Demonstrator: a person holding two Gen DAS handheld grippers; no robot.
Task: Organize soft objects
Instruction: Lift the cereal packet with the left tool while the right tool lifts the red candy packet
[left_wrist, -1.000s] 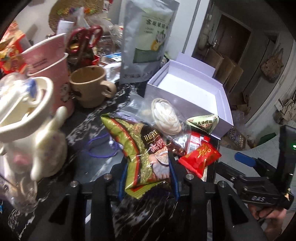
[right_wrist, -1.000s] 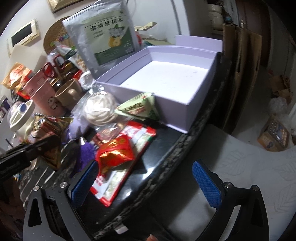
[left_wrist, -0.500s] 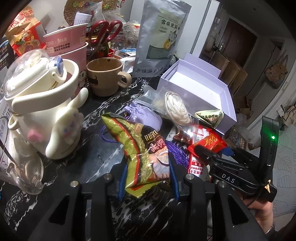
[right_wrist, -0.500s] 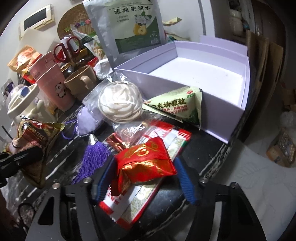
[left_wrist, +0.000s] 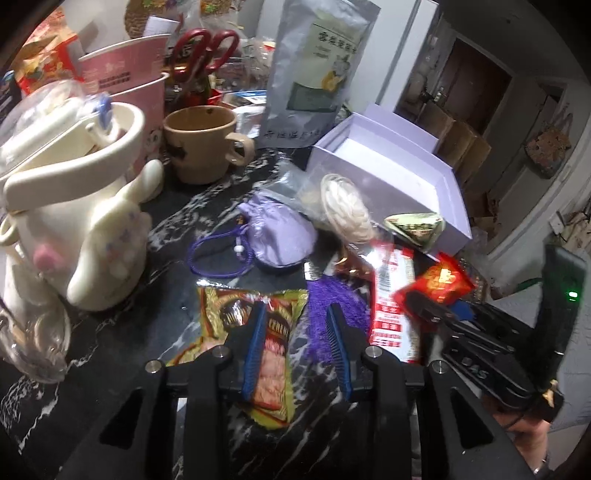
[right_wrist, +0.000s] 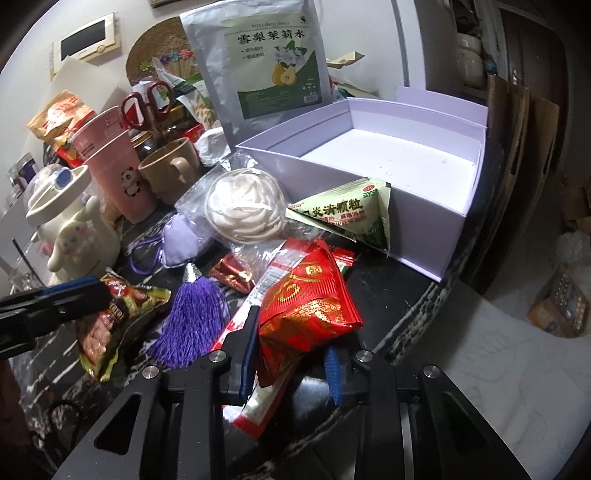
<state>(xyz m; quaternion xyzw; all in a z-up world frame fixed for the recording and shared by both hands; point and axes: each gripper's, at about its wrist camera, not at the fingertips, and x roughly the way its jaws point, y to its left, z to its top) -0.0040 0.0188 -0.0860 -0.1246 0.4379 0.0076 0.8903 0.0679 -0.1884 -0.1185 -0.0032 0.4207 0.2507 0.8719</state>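
Between the right gripper's (right_wrist: 291, 354) 2 closed fingers, red packet (right_wrist: 310, 310); left gripper (left_wrist: 299, 347) likewise on green snack bag (left_wrist: 273, 354).

We see a black marbled countertop (right_wrist: 373, 280) under everything, a white wall (right_wrist: 354, 29) straight ahead with a small wall panel (right_wrist: 88, 38), a dark wooden door (left_wrist: 476, 77) far right, pale floor (right_wrist: 509, 354) below right.

Open box (right_wrist: 369, 192) sits far right on the counter (right_wrist: 388, 291). A tall pouch (right_wrist: 258, 59) stands behind it. Cups (right_wrist: 118, 166) stand far left. Snack packets (right_wrist: 310, 302) lie near, before the box.
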